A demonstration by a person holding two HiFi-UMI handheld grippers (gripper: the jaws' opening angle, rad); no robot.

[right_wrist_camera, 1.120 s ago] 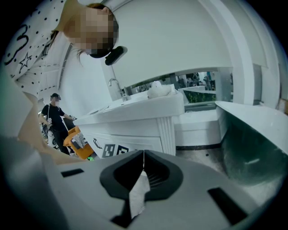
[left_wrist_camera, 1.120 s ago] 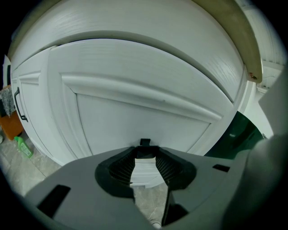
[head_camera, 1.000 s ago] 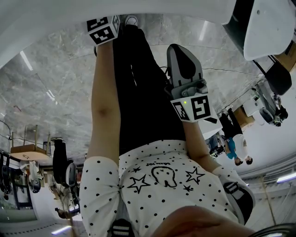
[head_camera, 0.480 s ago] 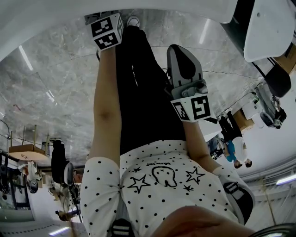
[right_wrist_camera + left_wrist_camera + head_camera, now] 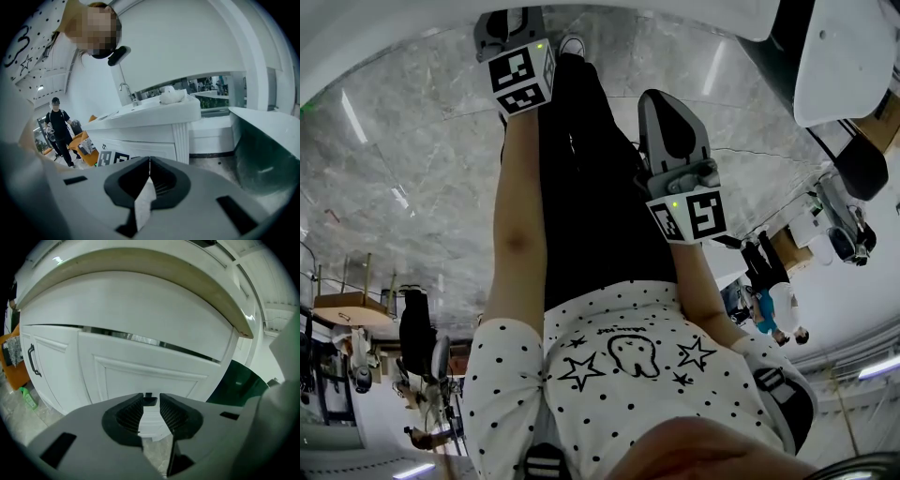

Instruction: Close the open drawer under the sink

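1. Far left of the vanity cabinet (image 5: 140,376): an orange, boxy shape (image 5: 14,366), cut off by the frame edge. Below it, a small green plastic bottle (image 5: 28,398) down on the floor.
2. On the cabinet's left door: a slim black bar handle (image 5: 32,360), upright and slightly bowed.
3. Across the cabinet's top: a thick curved countertop rim (image 5: 140,261), smooth and pale, with a duller beige underside.
4. Directly under that rim: the drawer (image 5: 136,305), a broad, plain, glossy white front. Along its lower edge, a thin dark gap above the framed, recessed-panel doors. Flush or slightly out: not to be told from this angle.
5. In front of the cabinet doors, aimed at them: the left gripper (image 5: 151,398), matte grey shell with ribbed black pads (image 5: 131,411). Jaws apart, just been closing, nothing between them.
6. Right of the cabinet: a dark green, smooth-sided shape (image 5: 239,385), half hidden behind the gripper body.
7. Farther back from the cabinet, beside black trousers (image 5: 591,187) over veined grey marble floor (image 5: 412,169): the right gripper (image 5: 149,161), same grey shell, jaws pressed together at the tips, gripping nothing.
8. Atop the cabinet's counter: a curved metal tap (image 5: 125,90) and a crumpled white lump (image 5: 171,95). Off to the cabinet's left, a person in black (image 5: 58,126).
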